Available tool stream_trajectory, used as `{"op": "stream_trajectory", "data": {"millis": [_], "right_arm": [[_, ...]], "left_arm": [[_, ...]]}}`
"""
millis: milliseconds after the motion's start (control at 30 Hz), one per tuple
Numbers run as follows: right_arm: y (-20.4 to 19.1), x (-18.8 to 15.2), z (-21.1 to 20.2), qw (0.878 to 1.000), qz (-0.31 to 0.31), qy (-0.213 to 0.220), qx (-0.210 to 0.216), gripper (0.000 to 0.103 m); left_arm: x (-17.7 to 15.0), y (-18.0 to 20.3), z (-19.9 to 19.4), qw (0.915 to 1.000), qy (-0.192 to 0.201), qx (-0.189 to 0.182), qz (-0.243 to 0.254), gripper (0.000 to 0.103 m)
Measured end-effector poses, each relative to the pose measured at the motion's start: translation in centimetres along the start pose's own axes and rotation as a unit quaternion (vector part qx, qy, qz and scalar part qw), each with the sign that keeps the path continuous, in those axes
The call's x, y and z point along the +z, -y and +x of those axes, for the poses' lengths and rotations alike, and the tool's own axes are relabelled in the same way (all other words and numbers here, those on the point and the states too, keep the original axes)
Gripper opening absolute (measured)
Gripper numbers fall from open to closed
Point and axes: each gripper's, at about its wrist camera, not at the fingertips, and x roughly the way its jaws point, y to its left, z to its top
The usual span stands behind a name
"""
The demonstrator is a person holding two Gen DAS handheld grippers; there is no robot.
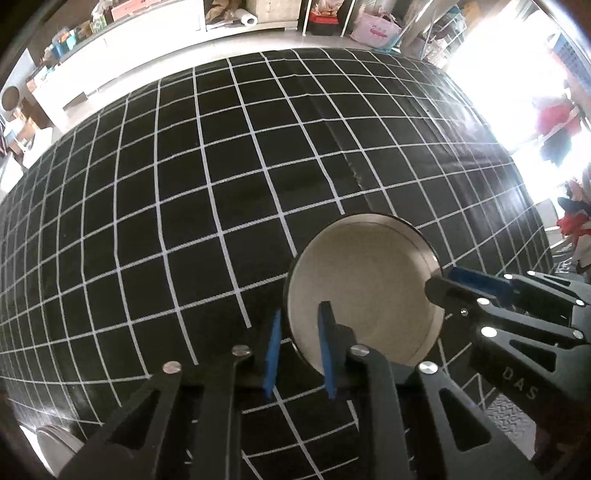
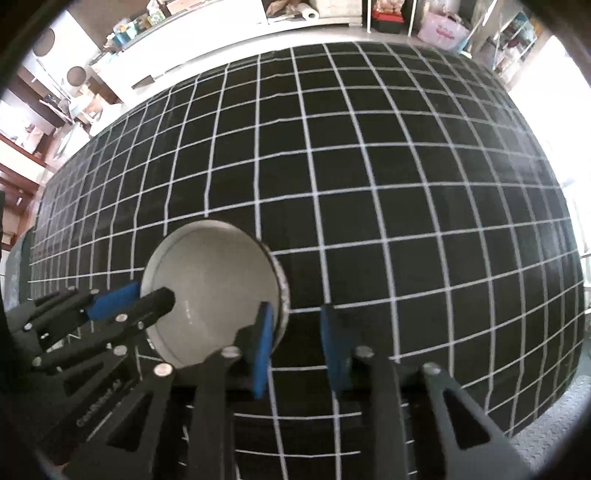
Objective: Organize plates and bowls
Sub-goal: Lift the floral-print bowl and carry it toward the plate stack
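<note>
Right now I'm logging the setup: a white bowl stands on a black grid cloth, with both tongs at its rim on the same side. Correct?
Not quite: they are on opposite sides. The right wrist view shows the left tongs straddling the rim of the bowl at its left, the right tongs at its right. The black grid cloth is as stated.

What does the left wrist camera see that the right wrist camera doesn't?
Only the left wrist view: a grey rounded edge in the bottom corner and something red by the window. Only the right wrist view: two dark round discs on the wall. Both: the white bowl, the checked tablecloth, the left gripper and right gripper at opposite rims, and a paper towel roll.
</note>
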Motion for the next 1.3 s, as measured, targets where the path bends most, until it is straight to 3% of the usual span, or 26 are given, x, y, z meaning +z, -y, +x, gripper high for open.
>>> {"op": "stream_trajectory", "data": {"millis": [133, 333, 700, 933, 1300], "right_arm": [[-0.3, 0.0, -0.1, 1.0, -0.007, 0.001, 0.0, 0.01], [-1.2, -0.6, -0.4, 1.0, -0.01, 0.001, -0.024, 0.01], [-4.4, -3.6, -0.6, 1.0, -0.024, -0.006, -0.004, 0.01], [-8.7, -5.3, -0.3, 0.998, -0.052, -0.021, 0.028, 0.011], [-14.5, -6.2, 0.0, 0.995, -0.087, -0.031, 0.04, 0.011]], "left_arm": [[0.4, -0.1, 0.4, 1.0, -0.002, 0.005, 0.001, 0.007], [0.3, -0.7, 0.3, 1.0, -0.006, 0.007, 0.002, 0.006], [-2.9, -3.6, -0.6, 0.9995, -0.025, 0.018, 0.008, 0.006], [-4.8, -8.7, -1.2, 0.9982, -0.045, 0.03, -0.026, 0.006], [-8.8, -15.1, -2.2, 0.9961, -0.047, 0.033, -0.067, 0.006]]}}
